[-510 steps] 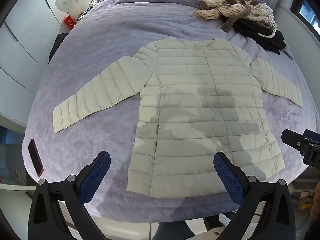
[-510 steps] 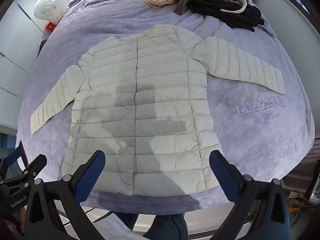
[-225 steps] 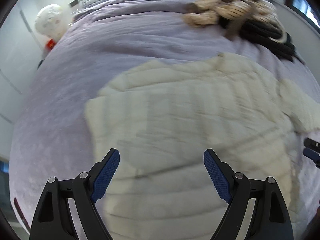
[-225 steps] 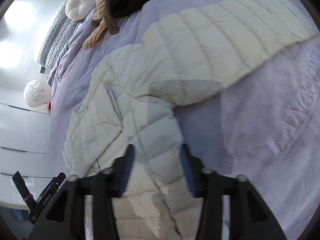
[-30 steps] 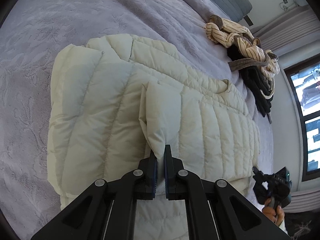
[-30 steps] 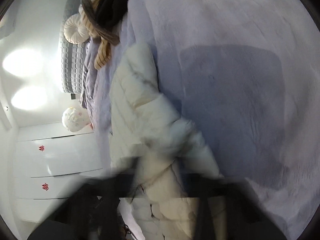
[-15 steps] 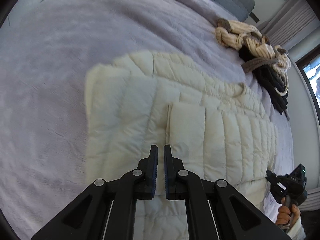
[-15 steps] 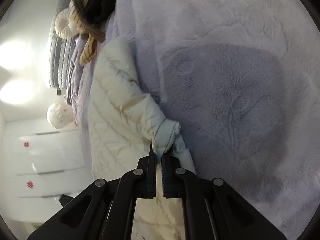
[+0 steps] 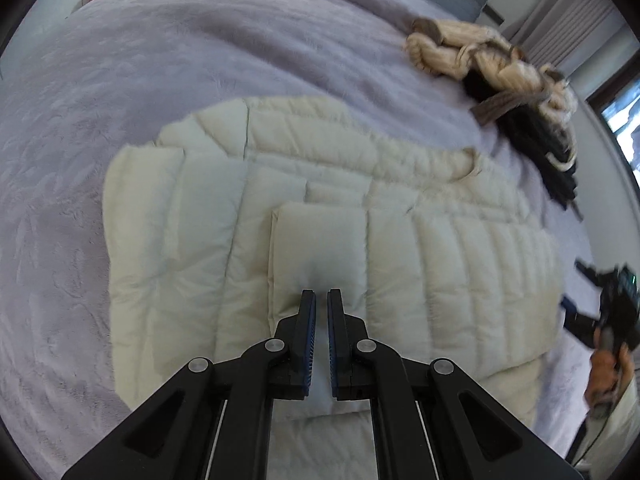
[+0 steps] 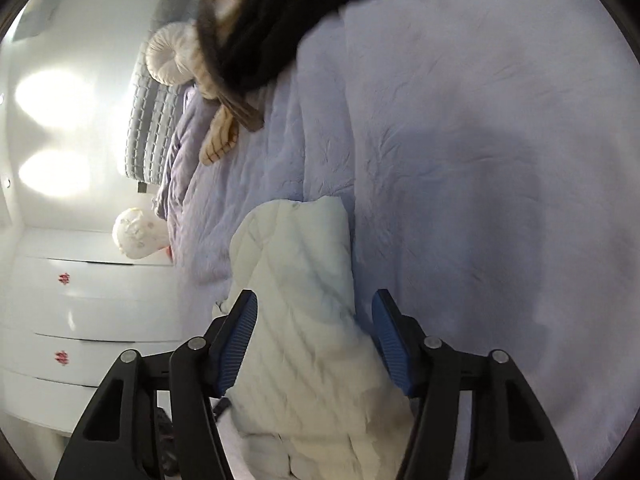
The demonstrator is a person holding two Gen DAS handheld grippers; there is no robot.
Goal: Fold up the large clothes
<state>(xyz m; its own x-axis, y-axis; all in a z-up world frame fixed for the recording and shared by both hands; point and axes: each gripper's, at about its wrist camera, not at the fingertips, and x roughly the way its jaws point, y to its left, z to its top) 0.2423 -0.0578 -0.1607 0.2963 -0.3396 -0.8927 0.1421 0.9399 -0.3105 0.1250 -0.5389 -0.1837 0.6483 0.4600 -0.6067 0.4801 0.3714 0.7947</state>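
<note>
Jacket (image 9: 400,264) folded on bed (image 9: 120,80) — left tongs (image 9: 321,300) nearly closed, empty; right tongs (image 10: 314,334) wide.

Bed: lilac plush bedspread (image 9: 168,80) covering the whole top, creased and crumpled.
Headboard: grey quilted panel (image 10: 148,128), a round white cushion (image 10: 170,54) against it.
Drawers: glossy white fronts (image 10: 80,308) with small red emblems.
Window: dark-framed pane (image 9: 624,120), grey curtain (image 9: 568,20) beside it.
Light: bright glare patches on the white wall (image 10: 48,128).

No readable text; only small, illegible red marks (image 10: 63,279) on white drawers (image 10: 80,320).
</note>
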